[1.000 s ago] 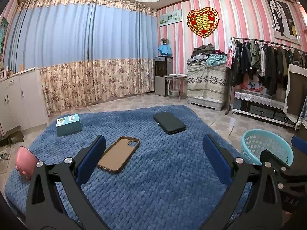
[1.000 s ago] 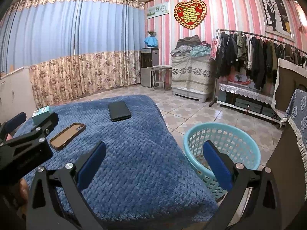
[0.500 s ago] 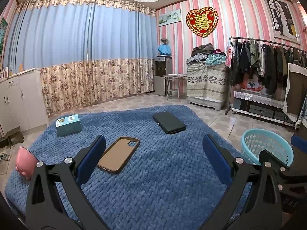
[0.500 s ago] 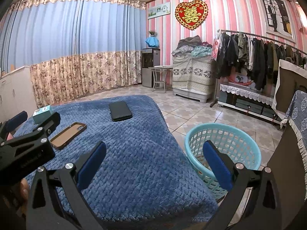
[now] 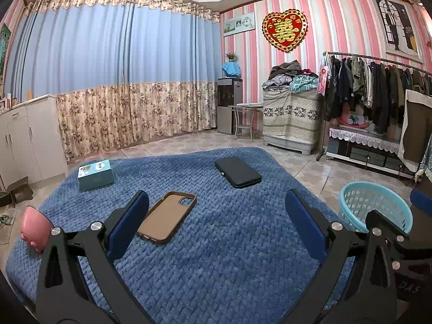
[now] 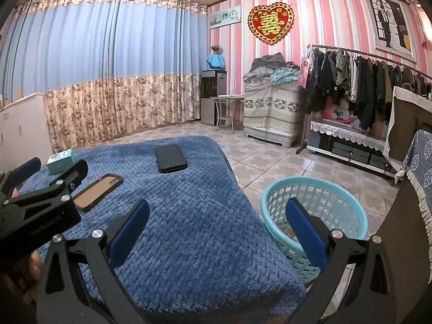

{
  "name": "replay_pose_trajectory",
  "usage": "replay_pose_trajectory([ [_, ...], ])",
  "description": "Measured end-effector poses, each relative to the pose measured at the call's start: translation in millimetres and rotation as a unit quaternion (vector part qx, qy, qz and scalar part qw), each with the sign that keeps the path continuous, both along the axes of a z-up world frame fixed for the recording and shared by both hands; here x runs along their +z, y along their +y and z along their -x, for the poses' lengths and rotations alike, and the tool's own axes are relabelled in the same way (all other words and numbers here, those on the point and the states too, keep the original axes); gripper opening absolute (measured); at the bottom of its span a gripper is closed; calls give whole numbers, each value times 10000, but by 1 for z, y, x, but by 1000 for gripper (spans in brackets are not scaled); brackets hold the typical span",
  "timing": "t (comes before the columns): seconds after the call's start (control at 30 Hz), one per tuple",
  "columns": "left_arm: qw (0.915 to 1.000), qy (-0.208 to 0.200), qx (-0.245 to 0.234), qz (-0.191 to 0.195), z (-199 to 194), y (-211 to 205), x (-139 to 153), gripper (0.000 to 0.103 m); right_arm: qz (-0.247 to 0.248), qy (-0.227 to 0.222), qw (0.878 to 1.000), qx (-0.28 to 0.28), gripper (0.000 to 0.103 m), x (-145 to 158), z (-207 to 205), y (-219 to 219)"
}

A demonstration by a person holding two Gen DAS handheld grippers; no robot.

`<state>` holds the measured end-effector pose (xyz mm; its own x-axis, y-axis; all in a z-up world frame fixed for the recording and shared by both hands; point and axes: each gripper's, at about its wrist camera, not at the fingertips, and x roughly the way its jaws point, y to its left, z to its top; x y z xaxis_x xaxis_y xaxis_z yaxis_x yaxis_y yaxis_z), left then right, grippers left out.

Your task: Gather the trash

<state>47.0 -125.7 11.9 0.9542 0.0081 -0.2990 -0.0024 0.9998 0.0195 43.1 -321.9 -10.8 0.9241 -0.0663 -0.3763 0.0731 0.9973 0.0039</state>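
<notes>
Left tool (image 5: pixel 216 221): jaws spread wide, nothing between them, held above the blue knitted blanket (image 5: pixel 216 256). Right tool (image 6: pixel 216 224): jaws likewise spread wide and empty, held over the blanket's right edge, one finger in front of the basket. Brown phone case (image 5: pixel 167 220): flat on the blanket, open side up, just beyond the left tool's left finger. Black flat case (image 5: pixel 238 172): flat on the blanket, farther back, well apart from the phone case. Teal box (image 5: pixel 95 174): on the blanket's far left part. Pink rounded object (image 5: pixel 35 228): at the blanket's left edge; its kind cannot be told. Light blue plastic basket (image 6: pixel 314 216): on the tiled floor (image 6: pixel 283 167), just beside the blanket's right edge; contents unclear through the mesh.
</notes>
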Motion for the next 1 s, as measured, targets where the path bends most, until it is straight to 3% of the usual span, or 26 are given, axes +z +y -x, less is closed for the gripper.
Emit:
replay_pose_trajectory([
  [1.0, 10000, 0, -2, 8, 0, 1, 0, 98, -31, -45, 10000, -23, 98, 6, 3, -6],
])
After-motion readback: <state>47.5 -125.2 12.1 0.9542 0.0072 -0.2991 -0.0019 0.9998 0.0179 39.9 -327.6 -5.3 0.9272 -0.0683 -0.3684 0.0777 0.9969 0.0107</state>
